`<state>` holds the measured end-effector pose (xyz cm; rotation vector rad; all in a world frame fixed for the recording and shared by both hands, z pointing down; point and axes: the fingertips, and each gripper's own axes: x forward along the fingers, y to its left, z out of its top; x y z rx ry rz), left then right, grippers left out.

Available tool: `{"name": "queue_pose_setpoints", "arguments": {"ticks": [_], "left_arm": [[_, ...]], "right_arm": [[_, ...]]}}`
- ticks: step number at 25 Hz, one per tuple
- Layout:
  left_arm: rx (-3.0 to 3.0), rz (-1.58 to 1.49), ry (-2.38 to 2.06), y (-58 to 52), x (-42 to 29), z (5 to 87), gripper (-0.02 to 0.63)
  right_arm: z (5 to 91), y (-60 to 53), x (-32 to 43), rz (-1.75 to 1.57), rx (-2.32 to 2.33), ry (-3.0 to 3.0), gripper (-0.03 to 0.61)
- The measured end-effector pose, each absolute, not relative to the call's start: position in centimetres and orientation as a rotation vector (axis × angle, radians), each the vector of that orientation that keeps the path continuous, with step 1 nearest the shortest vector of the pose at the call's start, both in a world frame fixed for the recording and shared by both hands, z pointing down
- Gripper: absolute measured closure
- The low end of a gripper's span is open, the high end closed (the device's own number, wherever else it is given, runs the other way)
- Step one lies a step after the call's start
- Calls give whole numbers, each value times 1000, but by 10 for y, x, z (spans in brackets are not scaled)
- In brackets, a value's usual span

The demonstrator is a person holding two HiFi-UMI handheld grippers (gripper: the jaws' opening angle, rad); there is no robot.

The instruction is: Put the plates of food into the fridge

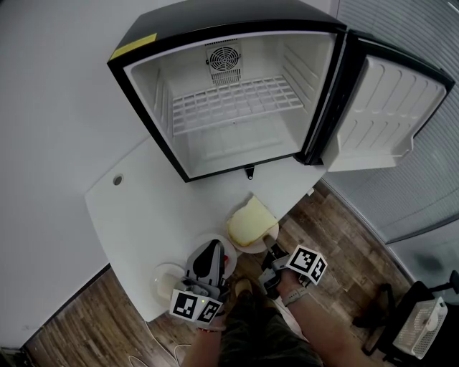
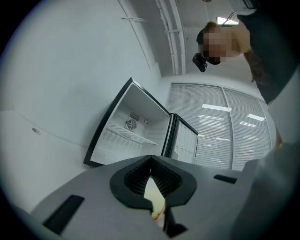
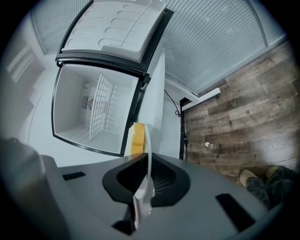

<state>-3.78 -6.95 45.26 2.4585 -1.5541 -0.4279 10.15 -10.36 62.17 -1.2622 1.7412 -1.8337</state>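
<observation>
Two plates at desk's near edge, each held by rim. Right hand-held gripper clamped on yellow-food plate; left hand-held gripper clamped on second plate. Open fridge straight ahead beyond both; yellow-food plate nearer its mouth.

Not spotting any readable text anywhere; yellow sticker on fridge coming through too small to read.

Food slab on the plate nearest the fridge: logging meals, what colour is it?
Pale yellow food slab; head view shows it best.
</observation>
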Motion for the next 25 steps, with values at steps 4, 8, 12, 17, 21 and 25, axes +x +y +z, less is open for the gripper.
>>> {"name": "queue_pose_setpoints", "arguments": {"ticks": [4, 8, 12, 17, 21, 25], "left_arm": [[2457, -433, -1552, -69, -36, 451, 607], [2463, -433, -1548, -69, -33, 450, 607], [2464, -434, -1548, -68, -32, 449, 607], [2469, -437, -1555, -67, -32, 445, 607], [2479, -445, -1563, -67, -33, 438, 607], [2486, -454, -1576, -67, -36, 428, 607]], "right_arm": [[618, -102, 105, -1837, -1245, 1721, 560], [616, -101, 109, -1836, -1236, 1697, 560], [610, -102, 111, -1823, -1217, 1694, 560], [602, -103, 110, -1826, -1200, 1681, 560], [594, -103, 109, -1830, -1182, 1673, 561], [582, -105, 108, -1832, -1166, 1674, 560]]}}
